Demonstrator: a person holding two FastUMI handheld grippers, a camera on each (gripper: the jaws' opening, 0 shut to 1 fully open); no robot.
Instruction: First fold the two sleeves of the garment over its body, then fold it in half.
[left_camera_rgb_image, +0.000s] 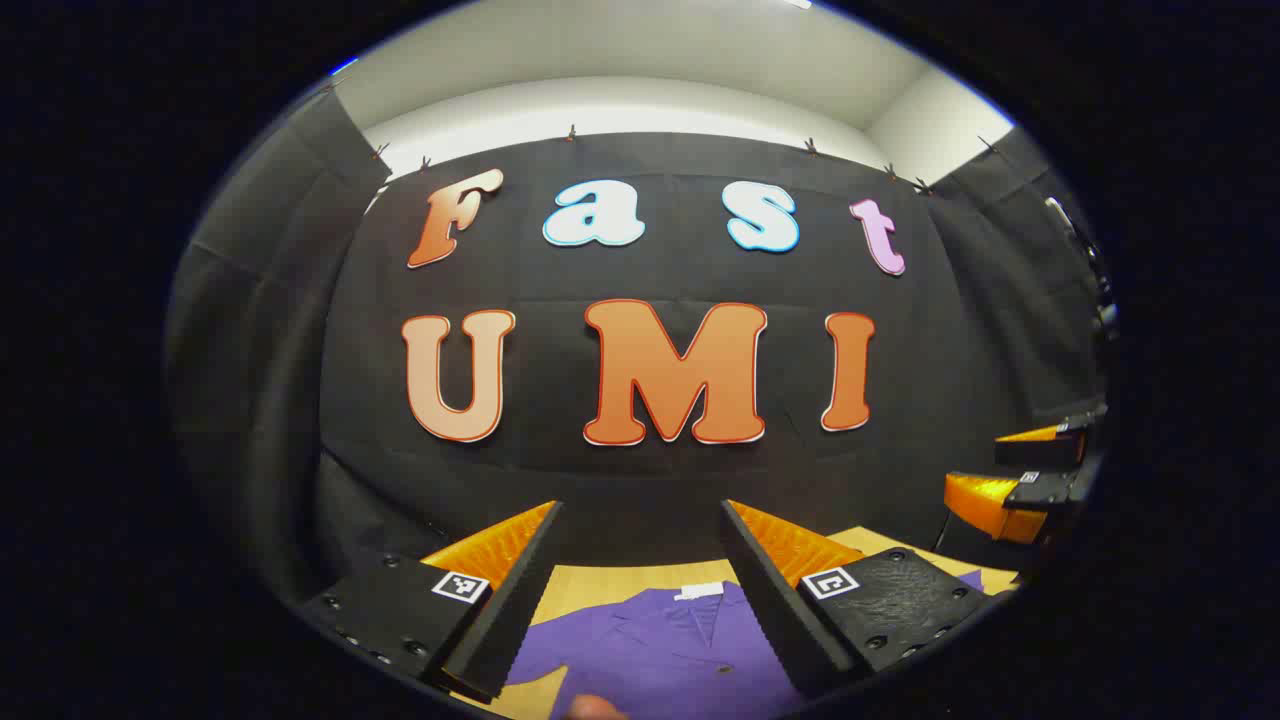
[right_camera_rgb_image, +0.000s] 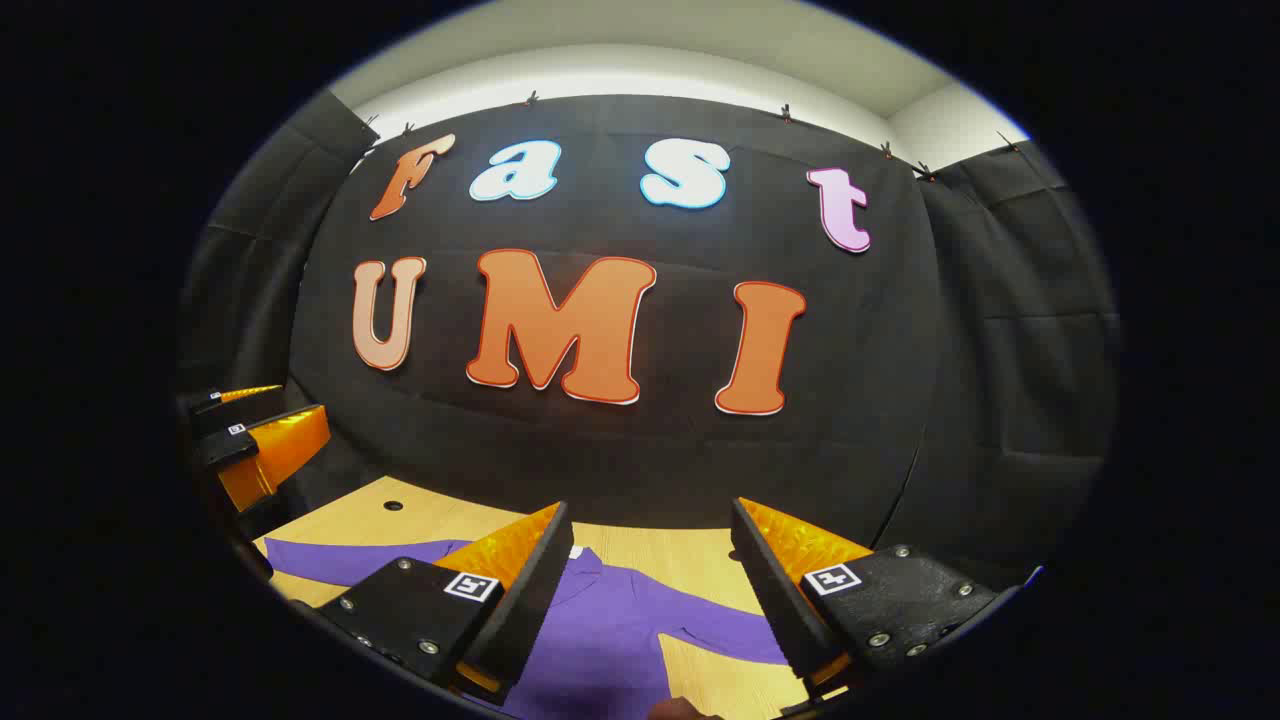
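At the near edge of the left gripper view, left gripper (left_camera_rgb_image: 640, 590) held above the table, fingers spread wide, nothing between them. Below and beyond the gap, a purple collared shirt (left_camera_rgb_image: 660, 645) lying flat on the light wooden table (left_camera_rgb_image: 610, 583), collar with its white tag toward the far side. At the far right, right gripper (left_camera_rgb_image: 1030, 475) raised in the air, fingers parted.

At the bottom of the right gripper view, right gripper (right_camera_rgb_image: 645, 590) likewise held high, fingers spread, gripping nothing. Under it, the shirt (right_camera_rgb_image: 610, 630) spread on the table (right_camera_rgb_image: 690, 545), one sleeve stretched left, the other reaching right under the right finger, both unfolded. At the far left, left gripper (right_camera_rgb_image: 250, 435) aloft, fingers apart.
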